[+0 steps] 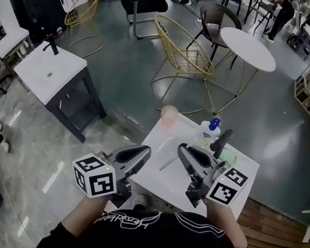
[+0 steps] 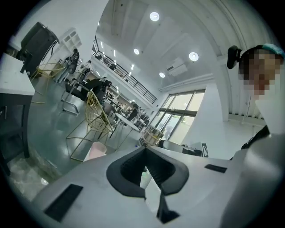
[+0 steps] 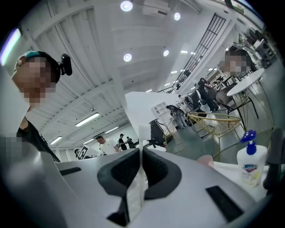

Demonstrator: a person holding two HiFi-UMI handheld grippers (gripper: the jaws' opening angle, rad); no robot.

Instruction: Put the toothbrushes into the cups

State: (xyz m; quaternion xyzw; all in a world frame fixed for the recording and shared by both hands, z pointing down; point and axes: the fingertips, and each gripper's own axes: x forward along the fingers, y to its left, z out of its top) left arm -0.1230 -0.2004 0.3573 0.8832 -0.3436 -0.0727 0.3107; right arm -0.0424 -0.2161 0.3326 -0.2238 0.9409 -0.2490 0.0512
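Note:
A small white table (image 1: pixel 158 179) stands in front of me. At its far left corner is a pink cup (image 1: pixel 169 116) (image 2: pixel 95 151) (image 3: pixel 205 160). A pale toothbrush (image 1: pixel 167 163) lies near the table's middle, between the two grippers. Something light green (image 1: pixel 228 157), perhaps a second cup, sits at the right behind the right gripper. My left gripper (image 1: pixel 146 150) (image 2: pixel 144 149) hangs over the table's left edge, its jaws shut and empty. My right gripper (image 1: pixel 181 148) (image 3: pixel 141 149) hovers over the right half, also shut with nothing in it.
A pump bottle with a blue top (image 1: pixel 212 126) (image 3: pixel 249 162) and a black upright tap-like piece (image 1: pixel 222 141) stand at the table's far edge. Wire chairs (image 1: pixel 183 55), a round white table (image 1: pixel 248 48) and a white counter (image 1: pixel 53 69) lie beyond. People stand at the left.

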